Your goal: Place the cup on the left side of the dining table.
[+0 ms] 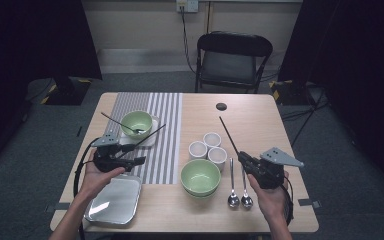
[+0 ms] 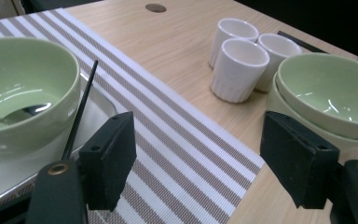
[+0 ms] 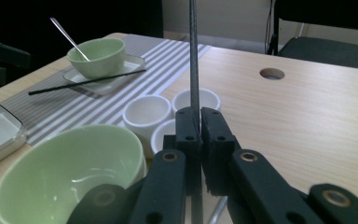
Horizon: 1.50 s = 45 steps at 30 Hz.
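High view: the right gripper point(image 1: 243, 161) sits at the near right of the table point(image 1: 260, 120), its jaws pressed together on a thin black chopstick point(image 1: 228, 135) that slants up and away toward the far left. In the right gripper view the same stick rises straight from between the clamped pads point(image 3: 186, 135), passing in front of the three white cups point(image 1: 208, 146). Just left of this gripper lie two metal spoons point(image 1: 239, 192) side by side, and left of them a stack of green bowls point(image 1: 200, 177).

The left gripper point(image 1: 136, 161) hovers at the near left, over the striped mat point(image 1: 165, 135), with its jaws standing wide apart and nothing between them. A second black chopstick point(image 1: 147, 136) lies across the small tray point(image 1: 152, 137) that carries a lone green bowl point(image 1: 136, 121) with a spoon point(image 1: 120, 124) leaning in it. In the left gripper view this stick seems to rest on the tray rim beside the bowl, though its lower end is hidden behind the jaw. An empty steel tray point(image 1: 115, 200) sits at the near left edge.
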{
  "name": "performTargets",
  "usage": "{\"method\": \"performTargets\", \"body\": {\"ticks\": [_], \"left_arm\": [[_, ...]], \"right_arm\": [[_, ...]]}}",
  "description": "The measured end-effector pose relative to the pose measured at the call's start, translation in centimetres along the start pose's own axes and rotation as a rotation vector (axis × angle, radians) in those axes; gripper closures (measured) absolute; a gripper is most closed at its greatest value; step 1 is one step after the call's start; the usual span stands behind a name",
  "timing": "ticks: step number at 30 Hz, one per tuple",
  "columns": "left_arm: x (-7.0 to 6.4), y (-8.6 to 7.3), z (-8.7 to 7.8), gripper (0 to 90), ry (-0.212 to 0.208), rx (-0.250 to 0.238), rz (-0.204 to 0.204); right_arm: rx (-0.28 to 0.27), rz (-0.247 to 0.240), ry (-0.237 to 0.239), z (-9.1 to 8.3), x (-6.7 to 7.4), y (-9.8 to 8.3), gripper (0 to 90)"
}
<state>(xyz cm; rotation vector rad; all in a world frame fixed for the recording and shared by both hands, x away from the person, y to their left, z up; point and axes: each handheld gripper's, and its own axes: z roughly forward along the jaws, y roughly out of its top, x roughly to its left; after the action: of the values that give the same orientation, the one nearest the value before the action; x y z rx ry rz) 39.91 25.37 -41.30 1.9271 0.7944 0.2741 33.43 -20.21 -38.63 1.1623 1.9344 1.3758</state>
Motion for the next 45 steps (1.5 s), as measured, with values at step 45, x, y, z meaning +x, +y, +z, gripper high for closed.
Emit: {"method": "performTargets", "body": {"ticks": [45], "left_arm": [[-4.5,8.6,2.6,22.8,-0.194,-0.216,-0.013]], "right_arm": [[-0.097,-0.063,0.291,6.5,9.1,5.0,86.6]]}}
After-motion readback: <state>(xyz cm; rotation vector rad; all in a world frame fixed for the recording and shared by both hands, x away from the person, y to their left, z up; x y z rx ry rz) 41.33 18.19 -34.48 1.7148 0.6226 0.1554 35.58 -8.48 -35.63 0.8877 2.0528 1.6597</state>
